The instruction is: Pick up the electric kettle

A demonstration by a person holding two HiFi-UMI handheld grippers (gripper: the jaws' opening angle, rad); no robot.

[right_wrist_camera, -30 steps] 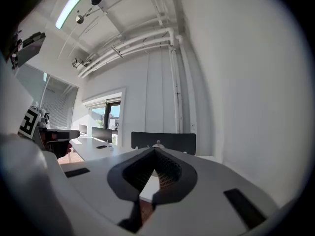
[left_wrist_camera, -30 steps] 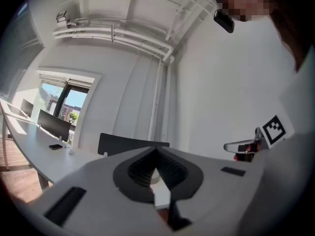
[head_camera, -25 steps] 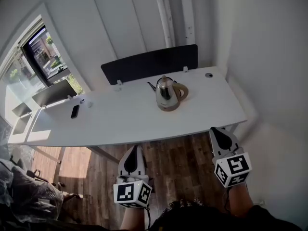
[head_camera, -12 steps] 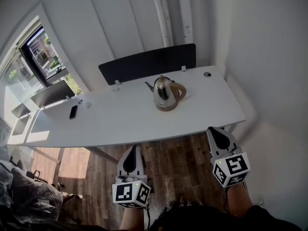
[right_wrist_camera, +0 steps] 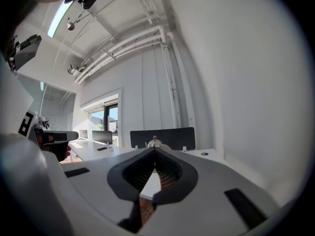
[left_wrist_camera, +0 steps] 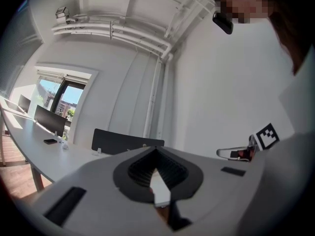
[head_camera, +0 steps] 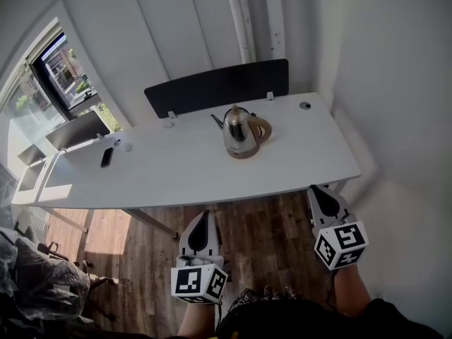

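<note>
White desk [head_camera: 183, 168] carries the kettle [head_camera: 239, 133] well beyond the left gripper [head_camera: 205, 217] and right gripper [head_camera: 321, 193], both clenched empty; best open the right, approach level, clamp the handle [head_camera: 263, 128].

daylight came from the window [head_camera: 49, 69] at the left of the head view and lay bright on the white desk [head_camera: 176, 171], washing out its left end in glare. the kettle [head_camera: 239, 129] carried small sharp highlights on its metal. the floor [head_camera: 268, 224] under the desk sat in shadow, except for a sunlit patch at the left. straight lines bowed toward the edges. in both gripper views the corners fell to black and the nearest surfaces were soft. a ceiling lamp [right_wrist_camera: 59, 16] glowed, and the wall [right_wrist_camera: 236, 92] was evenly lit.
</note>
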